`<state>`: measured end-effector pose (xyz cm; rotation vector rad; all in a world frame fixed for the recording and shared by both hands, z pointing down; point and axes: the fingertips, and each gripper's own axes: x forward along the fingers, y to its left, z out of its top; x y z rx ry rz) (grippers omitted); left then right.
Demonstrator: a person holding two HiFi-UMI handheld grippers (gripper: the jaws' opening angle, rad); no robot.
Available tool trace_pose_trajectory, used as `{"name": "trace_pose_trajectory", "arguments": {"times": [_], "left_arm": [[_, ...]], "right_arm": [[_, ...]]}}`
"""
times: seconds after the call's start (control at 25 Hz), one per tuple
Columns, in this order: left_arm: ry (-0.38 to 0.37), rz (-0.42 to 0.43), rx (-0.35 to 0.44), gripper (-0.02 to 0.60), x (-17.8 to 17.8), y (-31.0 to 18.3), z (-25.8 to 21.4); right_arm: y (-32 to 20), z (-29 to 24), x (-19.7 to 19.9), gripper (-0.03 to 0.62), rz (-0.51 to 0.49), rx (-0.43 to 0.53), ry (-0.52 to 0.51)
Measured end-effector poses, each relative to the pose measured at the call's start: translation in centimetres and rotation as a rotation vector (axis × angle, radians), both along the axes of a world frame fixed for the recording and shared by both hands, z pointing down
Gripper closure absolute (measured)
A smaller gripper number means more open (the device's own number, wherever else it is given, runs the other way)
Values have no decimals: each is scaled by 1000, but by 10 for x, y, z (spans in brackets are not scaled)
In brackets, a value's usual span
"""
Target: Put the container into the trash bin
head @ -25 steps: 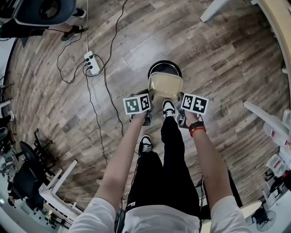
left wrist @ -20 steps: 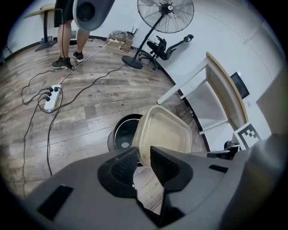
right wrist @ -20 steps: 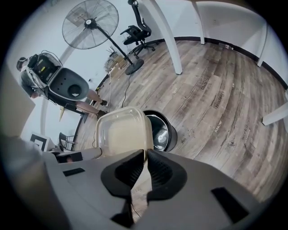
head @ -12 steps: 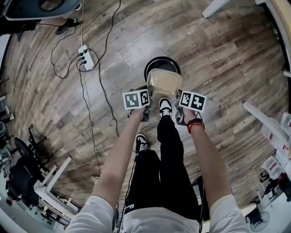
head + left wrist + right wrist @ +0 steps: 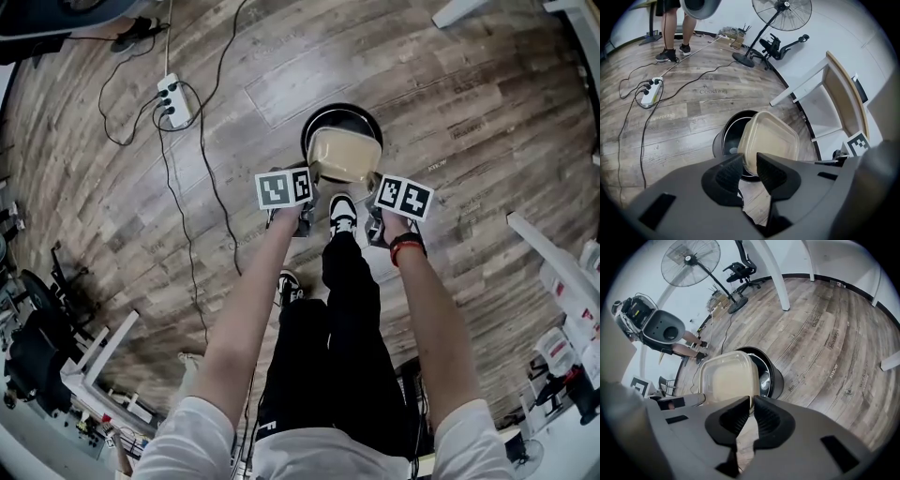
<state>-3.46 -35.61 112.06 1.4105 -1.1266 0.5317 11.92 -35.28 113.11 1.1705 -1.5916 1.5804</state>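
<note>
A clear square plastic container [image 5: 344,155] with a beige tint hangs just over the round black trash bin [image 5: 341,119] on the wooden floor. Both grippers carry it by its near rim. My left gripper [image 5: 302,221] is shut on the container's [image 5: 769,143] left near edge, and the bin [image 5: 733,136] shows behind it. My right gripper [image 5: 372,225] is shut on the right near edge of the container [image 5: 726,377], with the bin [image 5: 768,372] just beyond. The container covers the bin's near half in the head view.
A white power strip [image 5: 172,99] with black cables trails across the floor to the left. The person's shoes [image 5: 344,214] stand close before the bin. A pedestal fan [image 5: 780,9] and an office chair stand farther off; white table legs [image 5: 776,273] rise to the right.
Both grippers have sunk with the container, which now sits lower and closer over the bin's mouth. The grip on both edges is unchanged.
</note>
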Motion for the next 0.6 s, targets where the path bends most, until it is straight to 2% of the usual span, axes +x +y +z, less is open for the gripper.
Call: {"name": "trace_pose_trajectory", "arguments": {"times": [0.6], "left_arm": [[-8, -27, 2, 471, -12, 1, 50]], "right_arm": [[-3, 48, -13, 543, -15, 20, 8]]}}
